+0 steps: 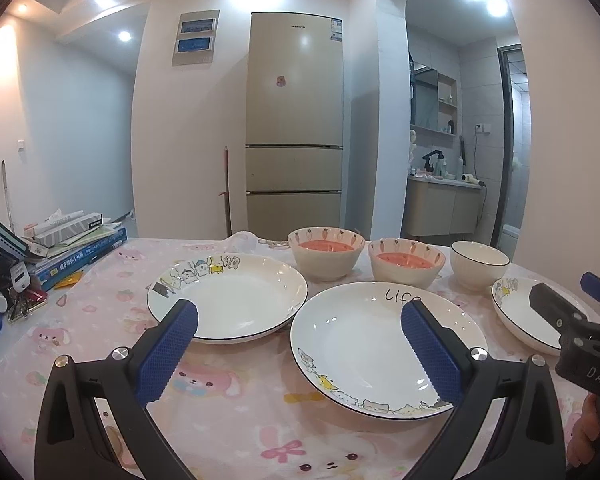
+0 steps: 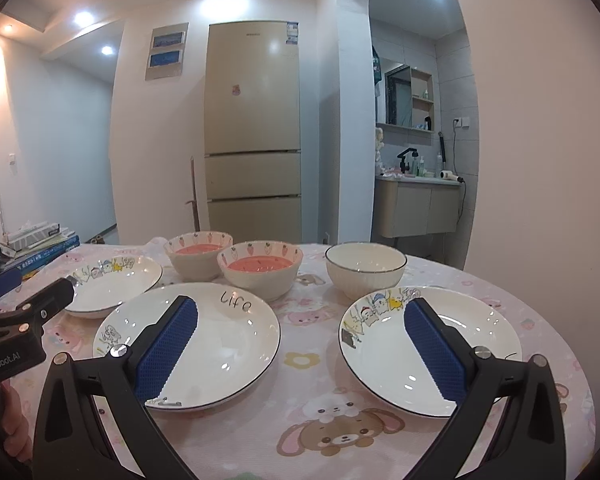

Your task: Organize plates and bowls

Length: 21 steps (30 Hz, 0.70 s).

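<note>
Three white cartoon-rimmed plates lie on the pink tablecloth: a left plate (image 1: 236,296) (image 2: 114,284), a middle plate marked "Life" (image 1: 364,344) (image 2: 228,332), and a right plate (image 1: 516,312) (image 2: 384,344). Behind them stand two carrot-patterned bowls with pink insides (image 1: 326,252) (image 1: 406,264) (image 2: 198,256) (image 2: 260,270) and a plain white bowl (image 1: 478,264) (image 2: 364,270). My left gripper (image 1: 300,320) hovers open above the gap between the left and middle plates, holding nothing. My right gripper (image 2: 300,316) hangs open between the middle and right plates, also holding nothing.
Books and boxes are stacked at the table's left edge (image 1: 76,240) (image 2: 40,244), with keys and small clutter (image 1: 16,296) nearby. A tall refrigerator (image 1: 296,124) stands beyond the table. The table's round edge curves away at the right (image 2: 560,320).
</note>
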Available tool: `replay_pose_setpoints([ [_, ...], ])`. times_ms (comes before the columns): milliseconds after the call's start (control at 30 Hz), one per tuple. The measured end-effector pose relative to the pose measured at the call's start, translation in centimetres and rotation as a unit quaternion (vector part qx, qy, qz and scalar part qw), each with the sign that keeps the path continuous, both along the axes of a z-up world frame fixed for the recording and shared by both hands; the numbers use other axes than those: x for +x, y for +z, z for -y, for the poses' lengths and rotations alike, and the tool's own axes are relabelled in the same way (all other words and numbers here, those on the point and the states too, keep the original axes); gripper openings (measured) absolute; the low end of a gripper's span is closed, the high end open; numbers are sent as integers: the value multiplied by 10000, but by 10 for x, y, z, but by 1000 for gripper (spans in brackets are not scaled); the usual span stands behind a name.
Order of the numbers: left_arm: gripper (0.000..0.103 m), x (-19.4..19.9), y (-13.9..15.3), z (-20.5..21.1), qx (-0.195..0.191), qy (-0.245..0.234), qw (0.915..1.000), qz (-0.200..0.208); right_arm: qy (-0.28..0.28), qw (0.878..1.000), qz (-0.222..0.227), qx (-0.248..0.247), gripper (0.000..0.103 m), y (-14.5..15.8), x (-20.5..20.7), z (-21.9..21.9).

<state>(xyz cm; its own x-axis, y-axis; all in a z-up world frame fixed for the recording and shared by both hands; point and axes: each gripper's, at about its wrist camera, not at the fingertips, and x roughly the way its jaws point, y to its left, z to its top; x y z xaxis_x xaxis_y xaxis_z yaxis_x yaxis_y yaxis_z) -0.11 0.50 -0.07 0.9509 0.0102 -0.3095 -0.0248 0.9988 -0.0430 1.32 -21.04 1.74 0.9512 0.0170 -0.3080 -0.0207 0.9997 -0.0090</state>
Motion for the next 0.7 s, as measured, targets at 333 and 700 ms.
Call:
replay_pose_setpoints([
  [333, 103, 9, -2, -8, -168, 74, 9996, -222, 37, 10000, 43, 5, 103, -1, 0, -2],
  [700, 103, -4, 1, -1, 84, 138, 9998, 143, 3, 10000, 42, -58, 103, -2, -4, -5],
])
